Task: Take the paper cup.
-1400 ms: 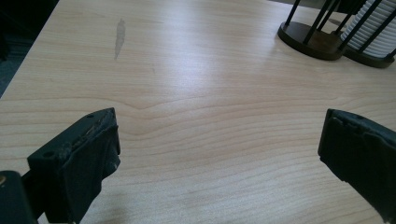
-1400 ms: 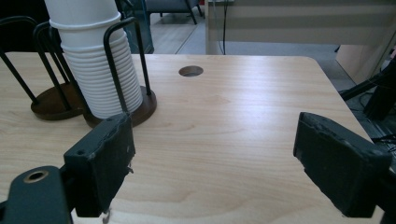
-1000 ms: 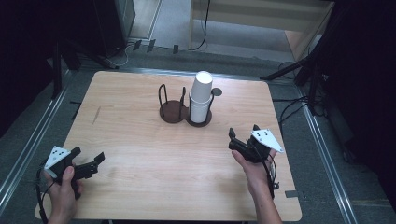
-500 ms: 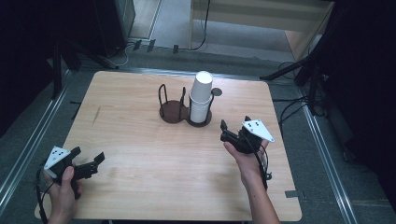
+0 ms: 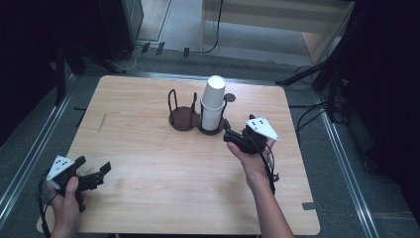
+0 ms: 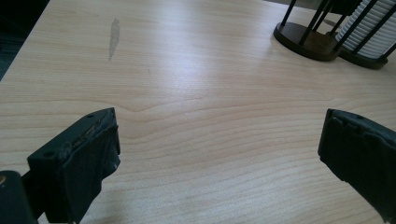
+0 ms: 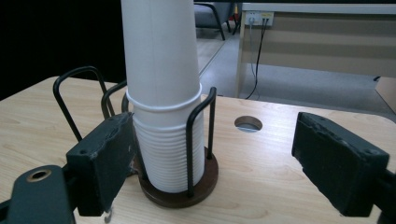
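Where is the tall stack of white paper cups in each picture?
High view: the tall stack of white paper cups stands at the table's middle, toward the far edge.
Left gripper view: its ribbed bottom peeks in at the top right corner.
Right gripper view: it rises left of centre, just behind the left jaw.
Shared landmark: the dark round wire holder around it.

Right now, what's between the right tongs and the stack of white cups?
In the right gripper view, black holder bars stand between the right tongs and the cup stack.
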`<action>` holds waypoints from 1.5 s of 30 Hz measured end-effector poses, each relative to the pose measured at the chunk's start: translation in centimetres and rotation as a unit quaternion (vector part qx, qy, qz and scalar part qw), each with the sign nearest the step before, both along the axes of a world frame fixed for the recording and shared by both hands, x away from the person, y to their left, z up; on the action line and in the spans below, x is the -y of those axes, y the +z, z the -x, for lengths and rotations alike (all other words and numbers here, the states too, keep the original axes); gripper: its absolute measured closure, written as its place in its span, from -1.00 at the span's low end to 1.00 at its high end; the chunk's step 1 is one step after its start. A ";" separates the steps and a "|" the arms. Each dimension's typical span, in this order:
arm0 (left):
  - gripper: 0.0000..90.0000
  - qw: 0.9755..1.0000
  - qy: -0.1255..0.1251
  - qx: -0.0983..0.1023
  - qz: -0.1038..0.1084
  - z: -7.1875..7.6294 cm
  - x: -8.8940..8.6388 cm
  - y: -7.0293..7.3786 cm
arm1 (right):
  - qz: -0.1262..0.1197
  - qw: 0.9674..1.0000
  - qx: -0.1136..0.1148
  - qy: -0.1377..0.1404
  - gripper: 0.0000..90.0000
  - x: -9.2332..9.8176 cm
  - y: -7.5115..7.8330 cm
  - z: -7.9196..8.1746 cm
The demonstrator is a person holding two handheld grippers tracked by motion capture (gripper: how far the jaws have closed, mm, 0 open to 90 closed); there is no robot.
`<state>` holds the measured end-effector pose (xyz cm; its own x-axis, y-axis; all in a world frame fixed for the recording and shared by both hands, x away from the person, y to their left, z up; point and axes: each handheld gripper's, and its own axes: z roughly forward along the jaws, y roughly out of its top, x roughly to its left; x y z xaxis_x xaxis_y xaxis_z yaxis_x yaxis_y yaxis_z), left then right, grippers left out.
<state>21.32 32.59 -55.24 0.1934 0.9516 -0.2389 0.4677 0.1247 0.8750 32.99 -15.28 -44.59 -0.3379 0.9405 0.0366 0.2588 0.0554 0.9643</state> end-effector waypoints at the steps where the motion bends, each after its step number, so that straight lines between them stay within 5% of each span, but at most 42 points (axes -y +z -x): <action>1: -1.00 1.000 0.000 0.000 0.000 0.0 0.0 0.0 | 0.000 1.000 0.000 0.000 -0.69 0.0 0.0 0.0; 45: -1.00 1.000 -0.001 0.000 0.003 -0.1 0.0 0.0 | -0.032 0.999 -0.017 0.009 -0.70 -5.9 0.6 -6.8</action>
